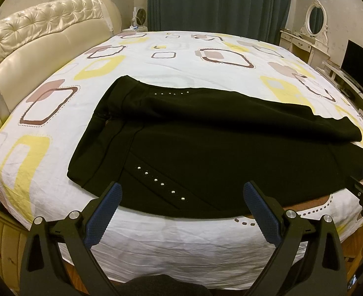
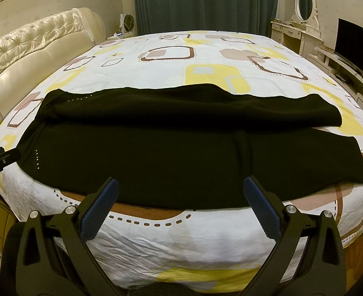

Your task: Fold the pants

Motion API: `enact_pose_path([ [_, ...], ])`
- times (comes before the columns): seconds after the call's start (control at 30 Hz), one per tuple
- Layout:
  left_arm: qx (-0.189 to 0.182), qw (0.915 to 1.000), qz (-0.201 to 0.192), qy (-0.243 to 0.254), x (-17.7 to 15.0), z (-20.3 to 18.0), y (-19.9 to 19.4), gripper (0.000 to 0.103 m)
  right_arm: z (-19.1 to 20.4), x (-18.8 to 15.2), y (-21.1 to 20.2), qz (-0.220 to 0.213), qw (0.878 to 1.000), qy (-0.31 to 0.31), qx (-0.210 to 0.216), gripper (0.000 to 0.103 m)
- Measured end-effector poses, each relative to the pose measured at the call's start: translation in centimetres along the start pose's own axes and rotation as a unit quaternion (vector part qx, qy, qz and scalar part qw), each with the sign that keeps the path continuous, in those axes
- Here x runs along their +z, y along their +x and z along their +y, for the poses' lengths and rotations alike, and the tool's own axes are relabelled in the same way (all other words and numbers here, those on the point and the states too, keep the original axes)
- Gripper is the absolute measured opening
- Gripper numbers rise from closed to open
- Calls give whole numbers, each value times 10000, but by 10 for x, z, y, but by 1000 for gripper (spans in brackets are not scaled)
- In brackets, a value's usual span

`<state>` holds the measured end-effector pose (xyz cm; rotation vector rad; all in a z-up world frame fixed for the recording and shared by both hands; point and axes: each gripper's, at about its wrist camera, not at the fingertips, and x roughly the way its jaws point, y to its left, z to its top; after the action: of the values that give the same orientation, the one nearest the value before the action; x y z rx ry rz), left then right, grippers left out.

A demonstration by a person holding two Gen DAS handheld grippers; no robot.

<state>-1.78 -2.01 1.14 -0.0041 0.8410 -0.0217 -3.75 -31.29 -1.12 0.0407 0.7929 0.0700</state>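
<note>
Black pants with small silver studs lie flat across the near side of the bed, waistband to the left, both legs running right. In the right wrist view the same pants stretch from left to right, the far leg lying beside the near one. My left gripper hovers open at the bed's front edge, over the studded hip area, holding nothing. My right gripper is open too, over the near leg's front hem edge, nothing between its blue pads. Each gripper shows at the other view's side edge.
The bed sheet is white with yellow and brown squares. A cream tufted headboard stands at the left. Teal curtains hang at the back. A white dresser with oval mirror and a dark TV stand to the right.
</note>
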Motion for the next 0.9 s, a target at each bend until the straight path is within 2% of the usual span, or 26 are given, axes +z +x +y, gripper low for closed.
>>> enact_pose_path([
  [0.9,-9,10000,-8,-7,0,1,0,98,2,-1,2,12,10000,-16,2,101],
])
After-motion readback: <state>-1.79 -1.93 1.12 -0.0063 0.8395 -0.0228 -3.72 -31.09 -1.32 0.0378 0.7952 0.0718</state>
